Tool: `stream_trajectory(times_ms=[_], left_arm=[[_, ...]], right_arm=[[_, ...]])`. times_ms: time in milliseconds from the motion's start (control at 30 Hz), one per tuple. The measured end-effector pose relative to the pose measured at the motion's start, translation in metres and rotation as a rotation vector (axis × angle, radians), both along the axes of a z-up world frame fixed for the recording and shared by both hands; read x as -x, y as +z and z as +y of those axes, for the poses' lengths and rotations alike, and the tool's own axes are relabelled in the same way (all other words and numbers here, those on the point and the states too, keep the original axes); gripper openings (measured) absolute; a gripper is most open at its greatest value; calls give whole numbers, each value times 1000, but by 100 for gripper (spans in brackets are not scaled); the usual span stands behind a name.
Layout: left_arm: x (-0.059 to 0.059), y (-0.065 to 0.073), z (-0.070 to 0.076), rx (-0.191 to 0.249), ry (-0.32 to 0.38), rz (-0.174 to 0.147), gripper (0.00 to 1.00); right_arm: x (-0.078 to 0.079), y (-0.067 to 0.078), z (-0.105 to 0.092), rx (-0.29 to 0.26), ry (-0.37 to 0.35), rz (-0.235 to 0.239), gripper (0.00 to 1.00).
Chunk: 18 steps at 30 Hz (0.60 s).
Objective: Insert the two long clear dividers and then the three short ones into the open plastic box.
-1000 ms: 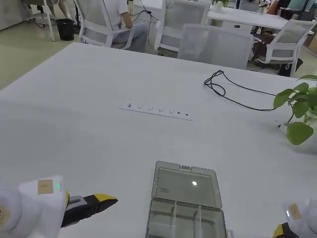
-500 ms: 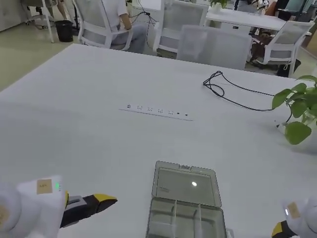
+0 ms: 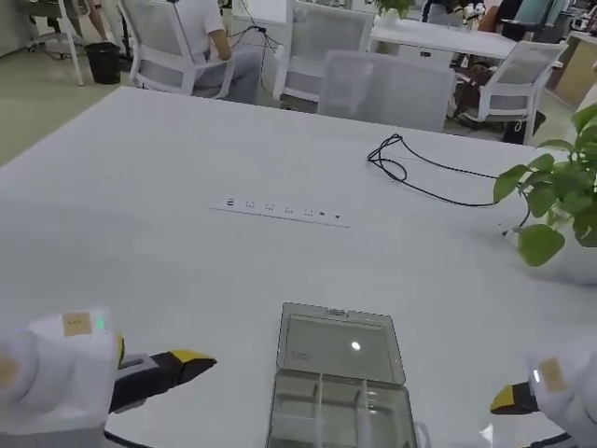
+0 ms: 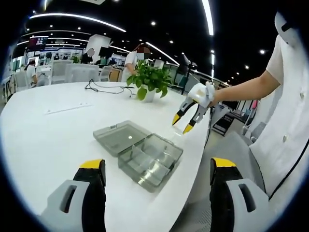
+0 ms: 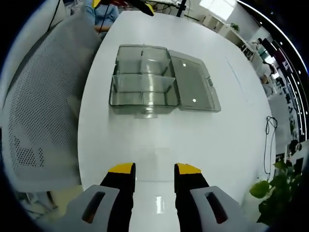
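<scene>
the open box (image 3: 340,347) is lying at 6 o'clock; left gripper (image 4: 157,163) is hovering at its 9 o'clock, jaws wide, right gripper (image 5: 153,168) at 3 o'clock, jaws narrow, both empty.

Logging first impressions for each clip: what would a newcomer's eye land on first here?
The open clear plastic box sits near the white table's front edge, partitions visible in its tray. The left gripper and right gripper hover either side of it, yellow-tipped fingers apart. A leafy green plant stands at the table's right.
</scene>
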<state>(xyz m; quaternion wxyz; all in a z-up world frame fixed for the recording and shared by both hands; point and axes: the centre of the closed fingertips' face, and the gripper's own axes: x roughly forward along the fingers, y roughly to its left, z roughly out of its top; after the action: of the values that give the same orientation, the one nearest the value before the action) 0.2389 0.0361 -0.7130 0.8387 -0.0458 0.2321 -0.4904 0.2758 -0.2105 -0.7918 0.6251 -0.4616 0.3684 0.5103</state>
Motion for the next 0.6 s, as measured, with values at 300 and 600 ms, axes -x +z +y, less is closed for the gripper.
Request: stream_trajectory(times_ms=[300, 600], left_arm=[[-10, 17, -20, 69, 20, 64, 82], [-10, 33, -47, 106, 7, 145, 72]], right_arm=[[8, 43, 31, -49, 4, -84, 33], [18, 81, 60, -93, 10, -146, 33]])
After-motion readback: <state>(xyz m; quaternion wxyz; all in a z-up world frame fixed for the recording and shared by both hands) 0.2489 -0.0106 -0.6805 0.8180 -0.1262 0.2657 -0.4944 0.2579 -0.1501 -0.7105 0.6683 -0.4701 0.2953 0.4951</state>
